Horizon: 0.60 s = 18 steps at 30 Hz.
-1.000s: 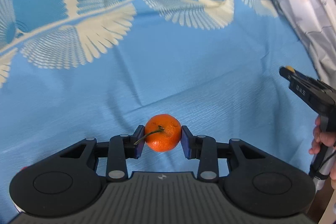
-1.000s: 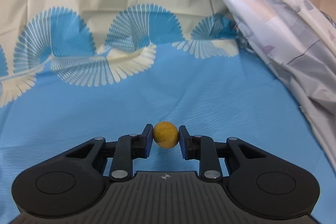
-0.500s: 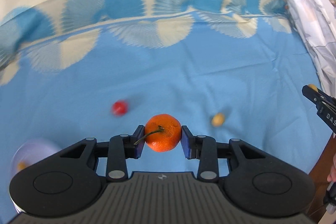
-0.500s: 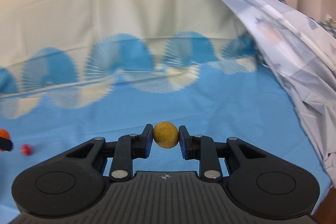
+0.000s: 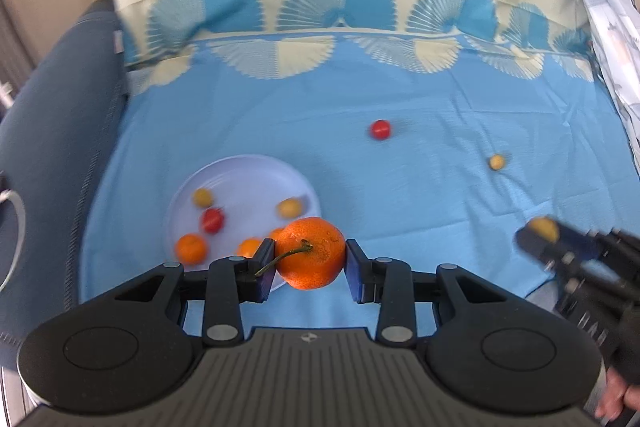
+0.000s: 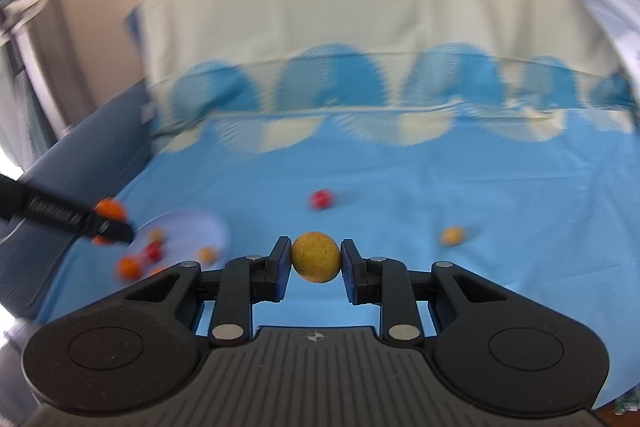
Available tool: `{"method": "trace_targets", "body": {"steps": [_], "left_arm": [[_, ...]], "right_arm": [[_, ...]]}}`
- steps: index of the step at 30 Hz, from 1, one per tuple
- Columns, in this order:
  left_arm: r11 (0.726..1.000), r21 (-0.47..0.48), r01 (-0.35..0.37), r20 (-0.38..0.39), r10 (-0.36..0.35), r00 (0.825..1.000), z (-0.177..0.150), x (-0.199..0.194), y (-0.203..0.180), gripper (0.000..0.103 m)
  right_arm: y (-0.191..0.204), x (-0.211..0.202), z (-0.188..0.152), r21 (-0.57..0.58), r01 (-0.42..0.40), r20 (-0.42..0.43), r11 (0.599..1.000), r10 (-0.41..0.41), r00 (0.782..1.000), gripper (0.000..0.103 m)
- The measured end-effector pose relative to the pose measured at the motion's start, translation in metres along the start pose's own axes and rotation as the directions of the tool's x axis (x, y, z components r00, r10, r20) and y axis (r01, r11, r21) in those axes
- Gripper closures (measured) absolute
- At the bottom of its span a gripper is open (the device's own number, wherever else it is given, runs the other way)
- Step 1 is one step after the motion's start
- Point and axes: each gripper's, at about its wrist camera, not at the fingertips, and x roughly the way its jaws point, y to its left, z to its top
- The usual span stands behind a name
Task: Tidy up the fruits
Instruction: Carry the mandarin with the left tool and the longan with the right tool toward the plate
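The round orange mandarin with a stem [image 5: 311,253], clenched in the left tool [image 5: 308,265], has swung over the pale round plate's [image 5: 240,175] 5 o'clock rim, nearly ready to drop, while the right tool [image 6: 316,263] grips a small yellow-brown round fruit [image 6: 316,257].

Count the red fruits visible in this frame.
2. One red fruit lies loose on the blue cloth beyond the plate; the other red fruit sits on the white plate. The held orange may hide more plate contents.
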Motion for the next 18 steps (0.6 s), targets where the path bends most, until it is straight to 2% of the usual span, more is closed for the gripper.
{"method": "trace_targets", "body": {"steps": [4, 9, 13, 18], "left_arm": [[0.999, -0.039, -0.014, 0.012, 0.014, 1.000, -0.025, -0.021, 0.028, 0.063], [0.996, -0.084, -0.020, 0.015, 0.022, 1.000, -0.056, -0.040, 0.061, 0.063], [0.993, -0.116, -0.024, 0.008, 0.025, 1.000, -0.077, -0.048, 0.081, 0.063], [0.988, -0.150, -0.032, 0.018, 0.035, 0.999, -0.098, -0.057, 0.099, 0.063]], "right_arm": [[0.052, -0.014, -0.015, -0.075, -0.063, -0.030, 0.995, 0.060, 0.998, 0.075], [0.098, -0.030, -0.030, -0.137, -0.108, -0.047, 0.985, 0.103, 0.994, 0.075], [0.122, -0.034, -0.041, -0.173, -0.125, -0.079, 0.977, 0.112, 0.991, 0.075], [0.140, -0.044, -0.048, -0.216, -0.127, -0.077, 0.968, 0.113, 0.991, 0.075]]}}
